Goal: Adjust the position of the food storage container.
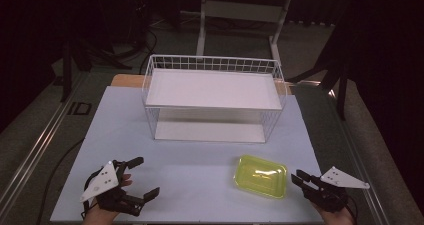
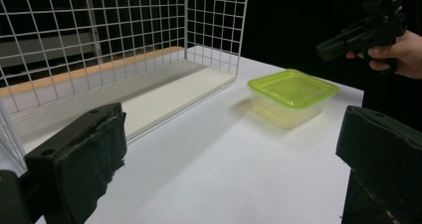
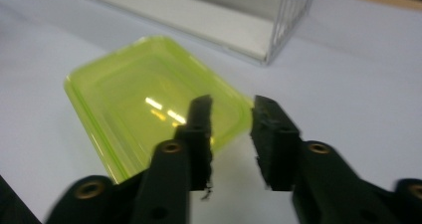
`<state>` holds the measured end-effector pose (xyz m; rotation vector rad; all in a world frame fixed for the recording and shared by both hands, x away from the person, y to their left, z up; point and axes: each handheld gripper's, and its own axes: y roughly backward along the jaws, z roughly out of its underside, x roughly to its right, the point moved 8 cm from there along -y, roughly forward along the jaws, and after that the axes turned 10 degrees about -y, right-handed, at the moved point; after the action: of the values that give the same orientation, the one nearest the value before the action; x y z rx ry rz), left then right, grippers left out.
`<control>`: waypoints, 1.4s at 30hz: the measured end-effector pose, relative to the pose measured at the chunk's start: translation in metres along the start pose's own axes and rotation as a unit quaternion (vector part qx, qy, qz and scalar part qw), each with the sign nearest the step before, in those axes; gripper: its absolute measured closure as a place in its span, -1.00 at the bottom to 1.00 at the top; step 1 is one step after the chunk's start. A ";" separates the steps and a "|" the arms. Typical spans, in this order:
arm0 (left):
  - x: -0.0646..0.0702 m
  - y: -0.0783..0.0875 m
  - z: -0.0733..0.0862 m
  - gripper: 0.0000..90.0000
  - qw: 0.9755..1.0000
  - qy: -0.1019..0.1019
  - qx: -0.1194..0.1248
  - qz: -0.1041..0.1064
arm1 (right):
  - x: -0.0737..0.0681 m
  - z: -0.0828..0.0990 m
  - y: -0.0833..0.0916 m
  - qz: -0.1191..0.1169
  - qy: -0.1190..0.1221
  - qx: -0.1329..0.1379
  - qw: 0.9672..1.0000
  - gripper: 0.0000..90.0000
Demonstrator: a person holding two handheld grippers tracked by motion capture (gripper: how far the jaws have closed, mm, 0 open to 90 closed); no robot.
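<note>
Two tongs sit low over the tabletop (image 1: 200,175). My left tongs (image 1: 145,177) gape wide, empty. My right tongs (image 3: 231,134), narrowed but gripping nothing, hover at the near corner of the yellow-green plastic container (image 1: 261,176), which rests before the wire basket (image 1: 212,65). It looks light, thin-walled, slippery; I'd pinch its rim.
</note>
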<state>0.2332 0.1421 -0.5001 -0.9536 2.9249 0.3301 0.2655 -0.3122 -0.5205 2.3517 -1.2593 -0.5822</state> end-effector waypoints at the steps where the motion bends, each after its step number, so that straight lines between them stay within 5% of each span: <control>1: 0.000 0.000 0.000 -0.99 1.000 0.000 0.000 0.001 | 0.002 0.004 -0.001 0.004 -0.003 -0.003 1.000 0.65; 8: 0.002 -0.001 0.000 -0.99 1.000 -0.002 -0.003 0.005 | 0.014 0.026 -0.010 0.024 -0.004 -0.039 0.999 1.00; 21: 0.006 -0.003 0.003 -0.99 1.000 -0.013 -0.014 0.012 | 0.012 0.043 -0.039 0.009 0.002 -0.102 0.995 1.00; 42: 0.004 -0.003 0.005 -0.99 1.000 -0.007 -0.016 0.014 | -0.008 0.026 -0.085 -0.033 0.014 -0.126 0.991 1.00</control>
<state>0.2315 0.1389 -0.5062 -0.9121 2.9303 0.3860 0.3050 -0.2660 -0.5865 2.1887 -1.0335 -0.6826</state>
